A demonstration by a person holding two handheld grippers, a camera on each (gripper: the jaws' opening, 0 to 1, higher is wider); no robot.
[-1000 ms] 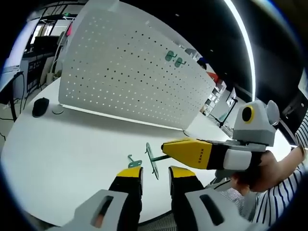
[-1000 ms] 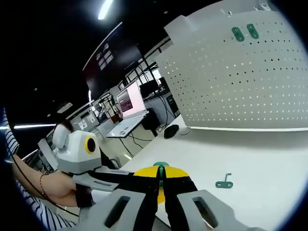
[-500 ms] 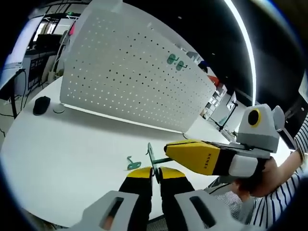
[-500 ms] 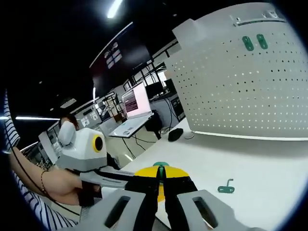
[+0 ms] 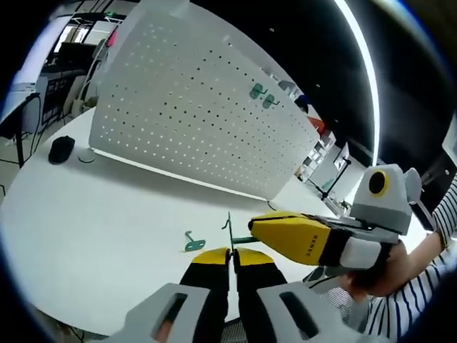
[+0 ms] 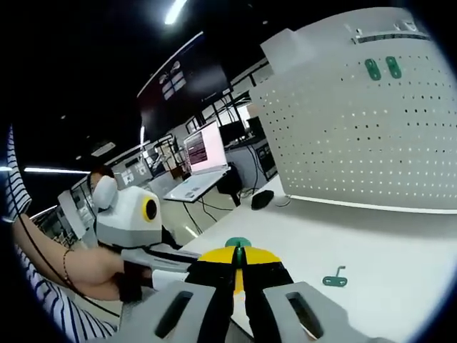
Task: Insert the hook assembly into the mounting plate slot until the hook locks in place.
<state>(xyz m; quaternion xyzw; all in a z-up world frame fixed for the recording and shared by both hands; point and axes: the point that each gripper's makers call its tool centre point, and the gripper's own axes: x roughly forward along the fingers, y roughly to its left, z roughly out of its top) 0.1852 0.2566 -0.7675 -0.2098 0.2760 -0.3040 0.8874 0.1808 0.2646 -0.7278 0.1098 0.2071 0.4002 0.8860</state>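
Gripping one green hook assembly (image 5: 230,230) from both sides, we hold it above the white table (image 5: 86,214) so the piece cannot twist before it goes to the board. Our left gripper (image 5: 230,259) has its jaws pressed narrow on the flat green plate, seen edge-on just ahead of the yellow tips. Our right gripper (image 5: 260,230) comes in from the side and pinches the hook's stem; in its own view (image 6: 239,266) the jaws are likewise nearly together, with the green piece (image 6: 238,245) poking up between them. A spare hook (image 5: 193,242) lies on the table just beyond the left tips. The perforated mounting plate (image 5: 193,114) stands well ahead, two green hooks (image 5: 262,93) already seated near its top edge.
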